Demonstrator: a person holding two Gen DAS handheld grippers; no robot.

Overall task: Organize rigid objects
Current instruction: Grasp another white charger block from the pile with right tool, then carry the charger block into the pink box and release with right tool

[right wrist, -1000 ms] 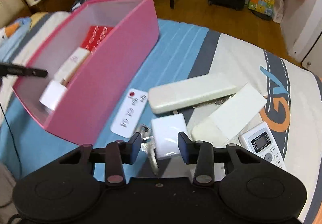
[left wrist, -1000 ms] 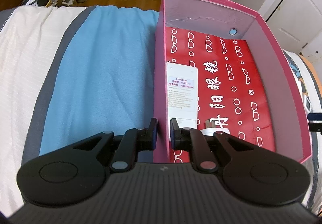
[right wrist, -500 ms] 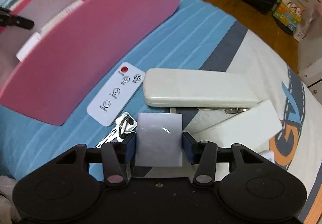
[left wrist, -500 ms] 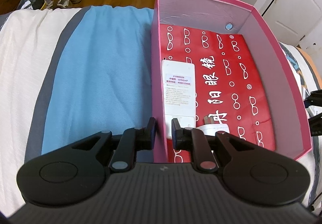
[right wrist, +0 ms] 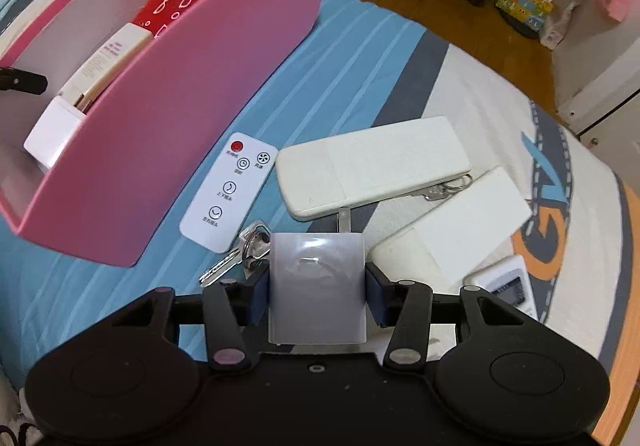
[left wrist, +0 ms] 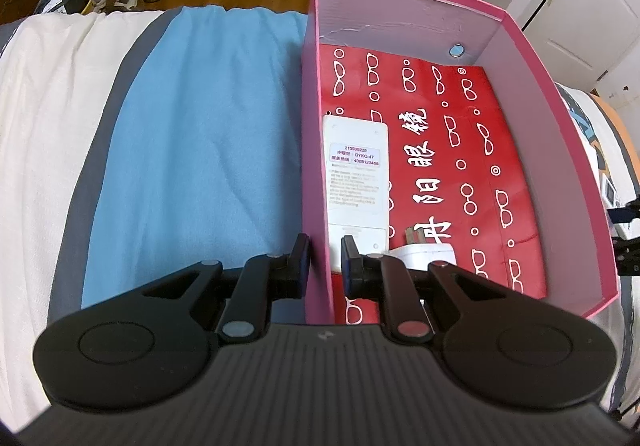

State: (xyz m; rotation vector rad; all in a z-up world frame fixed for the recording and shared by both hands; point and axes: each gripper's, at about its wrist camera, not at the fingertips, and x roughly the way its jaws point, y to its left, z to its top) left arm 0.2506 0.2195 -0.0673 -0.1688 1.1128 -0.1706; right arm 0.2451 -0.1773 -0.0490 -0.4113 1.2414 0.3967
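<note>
On the blue-striped bed we see our right gripper with its pads against a white square adapter, beside the keys and flat remote. Our left gripper is nearly closed, pinching the near-left wall of the pink box.

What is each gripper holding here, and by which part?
The left gripper pinches the pink box's near side wall. The right gripper straddles a pale grey rounded block by its two sides.

Crowded bed, roomy box
Remotes, keys and cases crowd the bedspread; the pink box stays half bare inside.
</note>
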